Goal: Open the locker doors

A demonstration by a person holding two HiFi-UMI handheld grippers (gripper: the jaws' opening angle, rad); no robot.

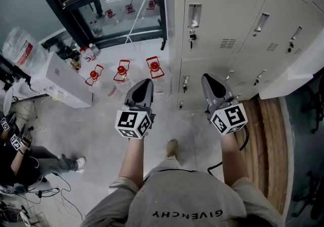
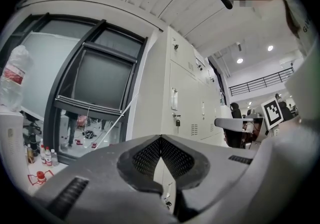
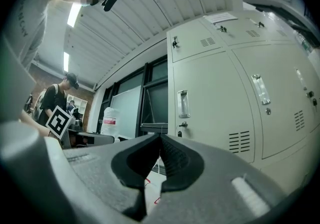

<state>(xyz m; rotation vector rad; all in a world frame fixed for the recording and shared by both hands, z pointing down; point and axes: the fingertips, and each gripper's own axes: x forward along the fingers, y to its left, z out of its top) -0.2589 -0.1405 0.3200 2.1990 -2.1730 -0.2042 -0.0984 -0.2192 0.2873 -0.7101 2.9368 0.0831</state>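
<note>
A bank of cream metal lockers [image 1: 228, 13] stands ahead and to the right, every door that shows closed. The nearest upper door has a recessed handle [image 1: 194, 15] with a key lock [image 1: 192, 36] below it. Lower doors [image 1: 185, 83] sit under it. My left gripper [image 1: 146, 82] is shut and empty, hovering left of the lockers over the floor. My right gripper [image 1: 208, 77] is also shut and empty, in front of the lower doors without touching them. The left gripper view has the lockers [image 2: 185, 98] to the right. In the right gripper view the handle [image 3: 183, 104] is straight ahead.
Red-capped bottles [image 1: 121, 71] stand on the floor under a dark-framed window [image 1: 121, 13]. A white cabinet [image 1: 66, 79] and a seated person [image 1: 30, 162] are at the left. A wooden platform [image 1: 268, 135] and a white table corner [image 1: 298, 74] lie at the right.
</note>
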